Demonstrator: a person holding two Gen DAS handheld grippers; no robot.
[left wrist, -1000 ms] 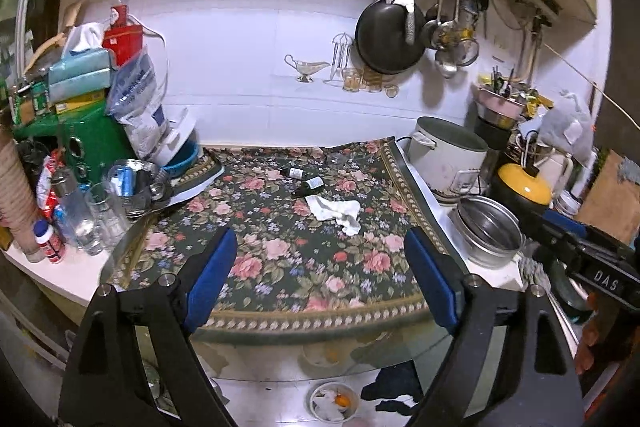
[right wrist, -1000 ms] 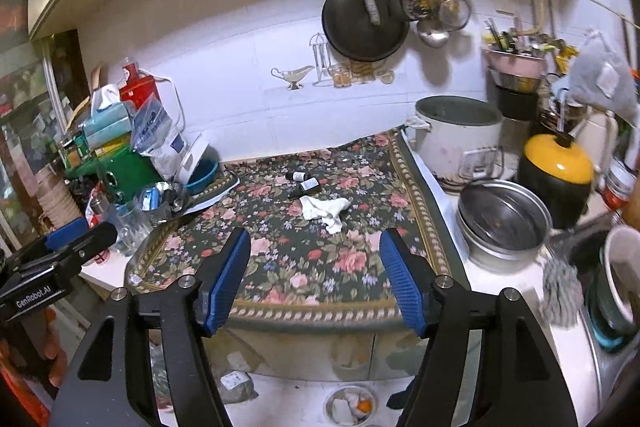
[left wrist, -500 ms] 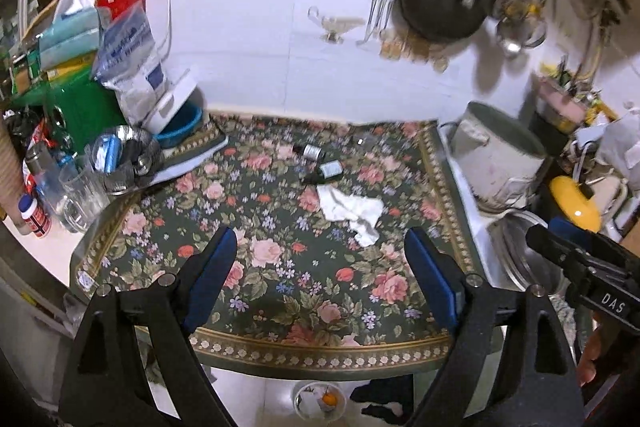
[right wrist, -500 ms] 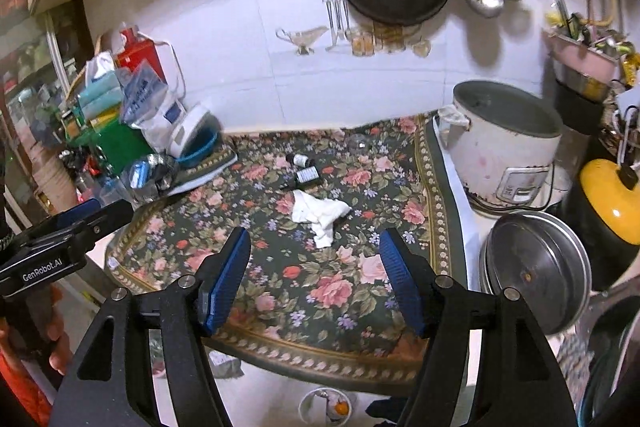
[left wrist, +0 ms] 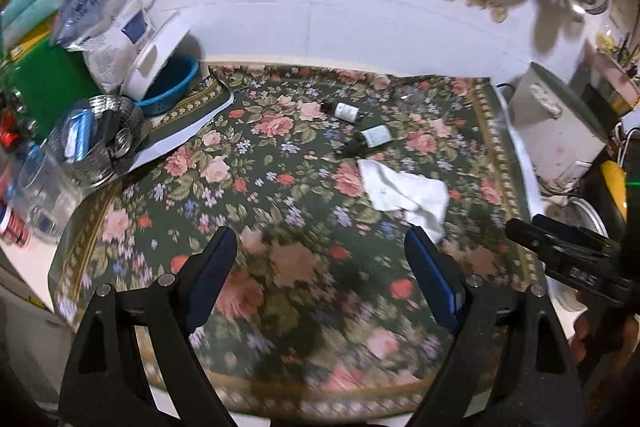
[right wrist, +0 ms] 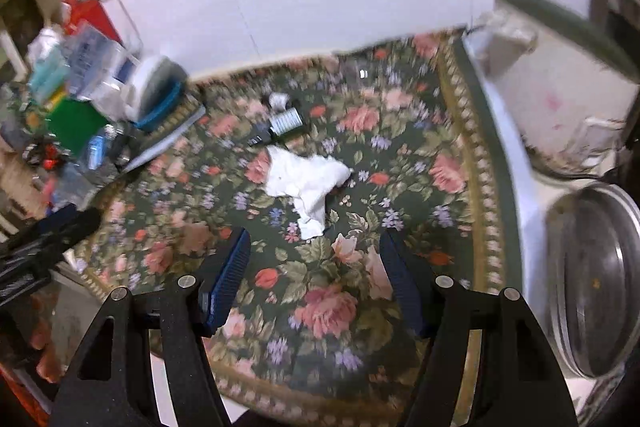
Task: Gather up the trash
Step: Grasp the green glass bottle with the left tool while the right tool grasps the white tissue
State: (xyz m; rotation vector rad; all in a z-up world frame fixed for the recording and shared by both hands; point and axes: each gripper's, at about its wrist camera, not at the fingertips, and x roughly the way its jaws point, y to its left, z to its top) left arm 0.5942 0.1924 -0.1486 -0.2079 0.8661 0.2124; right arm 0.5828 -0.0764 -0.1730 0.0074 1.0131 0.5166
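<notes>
Right wrist | crumpled tissue (right wrist: 304, 183) | long axis toward right tool (right wrist: 316, 259), spread wide

Left wrist view looks forward and down past its own fingers onto the floral cloth (left wrist: 280, 155), wall at top, from the cloth's near edge, left of centre. Right wrist view sits closer, further right, same heading, blurred. Both share the crumpled tissue (left wrist: 404, 191) (right wrist: 308, 183), two small bottles (left wrist: 360, 125) (right wrist: 280, 115), rice cooker (left wrist: 556, 135) (right wrist: 560, 99), left-side clutter.
</notes>
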